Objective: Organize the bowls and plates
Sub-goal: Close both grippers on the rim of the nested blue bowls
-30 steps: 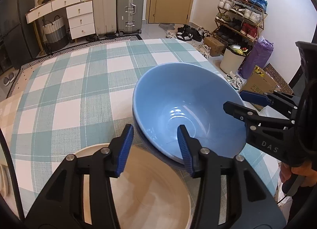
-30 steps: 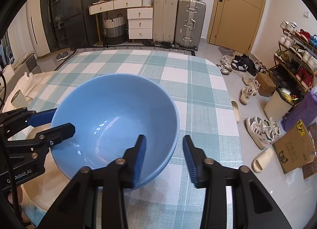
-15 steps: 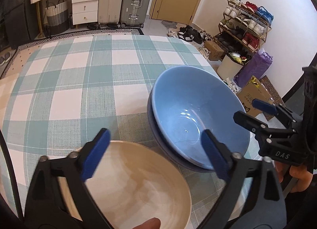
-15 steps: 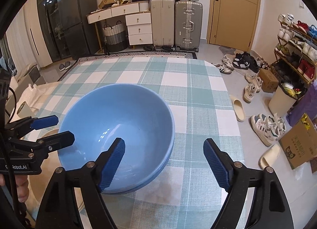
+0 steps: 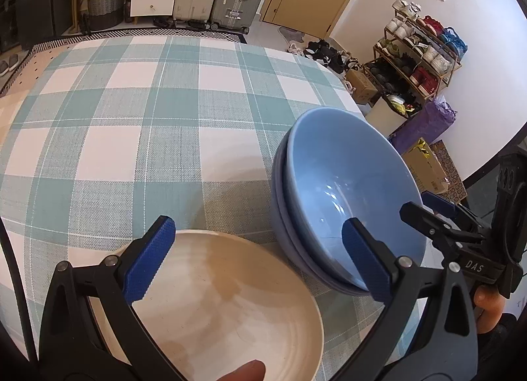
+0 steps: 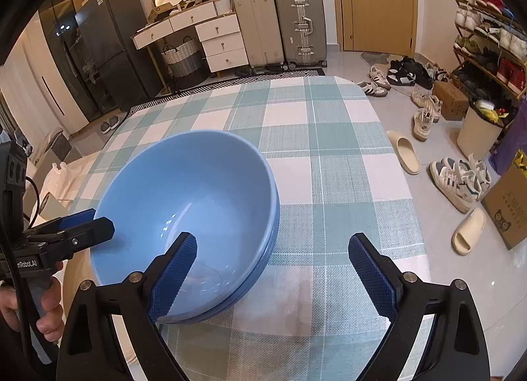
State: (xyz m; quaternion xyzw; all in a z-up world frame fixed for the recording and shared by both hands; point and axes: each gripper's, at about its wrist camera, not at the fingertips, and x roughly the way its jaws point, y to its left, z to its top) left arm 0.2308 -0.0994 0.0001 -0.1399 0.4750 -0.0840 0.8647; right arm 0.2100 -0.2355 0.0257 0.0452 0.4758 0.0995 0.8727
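A light blue bowl [image 5: 342,183] sits nested in another blue bowl on the checked tablecloth [image 5: 138,124], near the table's right edge. It also shows in the right wrist view [image 6: 187,203]. A cream bowl [image 5: 224,308] lies near the front edge, under my left gripper [image 5: 260,259], which is open and empty above it. My right gripper [image 6: 276,275] is open and empty, its left finger over the blue bowl's near rim. The right gripper [image 5: 431,213] shows in the left wrist view to the right of the blue bowls. The left gripper [image 6: 85,226] shows at their left.
The table's right edge drops to a floor with shoes and slippers [image 6: 408,157], a cardboard box [image 6: 507,209] and a shoe rack [image 5: 421,48]. Suitcases [image 6: 299,25] and a drawer unit [image 6: 217,41] stand beyond the far edge.
Both grippers opened wide and let go of the blue bowl, which now rests in the lower blue bowl. Both grippers drew back and up; the left one now hangs over the cream bowl.
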